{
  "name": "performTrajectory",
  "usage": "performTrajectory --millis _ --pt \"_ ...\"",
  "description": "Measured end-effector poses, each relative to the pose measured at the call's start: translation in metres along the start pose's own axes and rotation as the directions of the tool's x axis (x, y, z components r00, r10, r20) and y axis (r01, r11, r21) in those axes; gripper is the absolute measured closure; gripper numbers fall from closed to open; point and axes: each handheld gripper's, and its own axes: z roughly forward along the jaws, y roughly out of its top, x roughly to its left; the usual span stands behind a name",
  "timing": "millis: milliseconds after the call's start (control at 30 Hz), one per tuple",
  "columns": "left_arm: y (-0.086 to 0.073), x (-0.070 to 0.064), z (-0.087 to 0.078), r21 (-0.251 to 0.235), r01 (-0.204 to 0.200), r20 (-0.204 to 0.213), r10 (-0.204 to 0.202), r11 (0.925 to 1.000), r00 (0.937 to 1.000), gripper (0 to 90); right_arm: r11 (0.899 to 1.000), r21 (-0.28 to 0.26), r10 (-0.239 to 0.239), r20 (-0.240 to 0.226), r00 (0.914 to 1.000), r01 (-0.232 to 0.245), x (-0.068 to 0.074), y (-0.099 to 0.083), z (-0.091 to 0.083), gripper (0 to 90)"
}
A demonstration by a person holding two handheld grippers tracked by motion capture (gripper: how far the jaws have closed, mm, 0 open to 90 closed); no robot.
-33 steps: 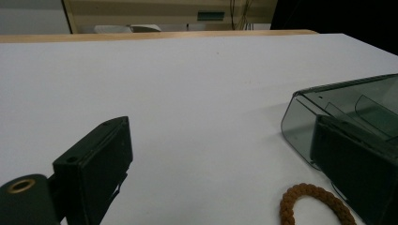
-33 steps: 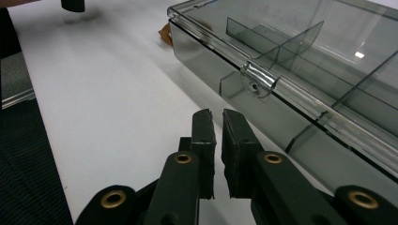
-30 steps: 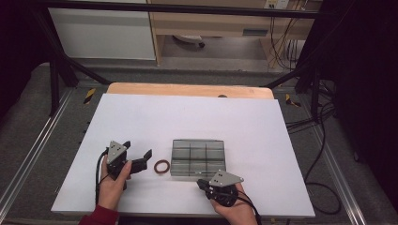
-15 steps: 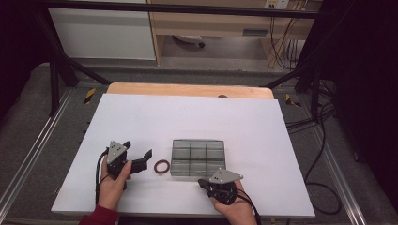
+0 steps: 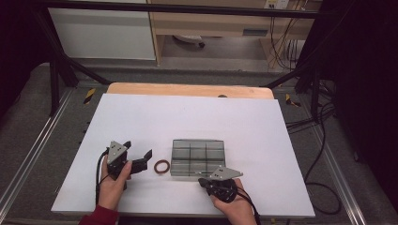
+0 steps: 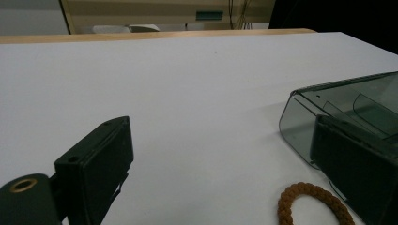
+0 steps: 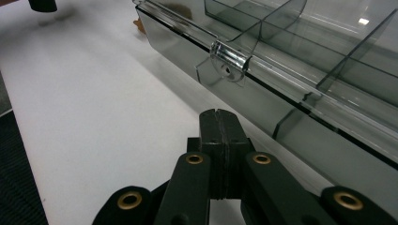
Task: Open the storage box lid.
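The clear divided box (image 5: 197,157) and brown ring (image 5: 162,166) lie where they were, both grippers unmoved. The left gripper (image 5: 142,159) gapes wide beside the ring, holding nothing; the right gripper (image 7: 218,123) is pressed closed, empty, near the box's latch (image 7: 228,62).

One clear compartment box (image 5: 197,158) sits on the white table (image 5: 187,117), divided into six compartments. One brown braided ring (image 5: 162,166) lies beside it. Two grippers are present: the left gripper (image 5: 141,161) and the right gripper (image 5: 206,180).

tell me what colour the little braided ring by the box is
Brown ring, seen best in the left gripper view.
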Motion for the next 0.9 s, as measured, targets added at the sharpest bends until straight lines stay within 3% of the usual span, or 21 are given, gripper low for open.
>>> performTrajectory --millis 900 --pt "-0.0001 -0.0002 0.0000 0.003 -0.003 0.000 0.003 1.0000 1.0000 6.6 1.000 0.010 0.011 0.031 0.9995 -0.011 -0.0048 0.0048 0.0039 90.0"
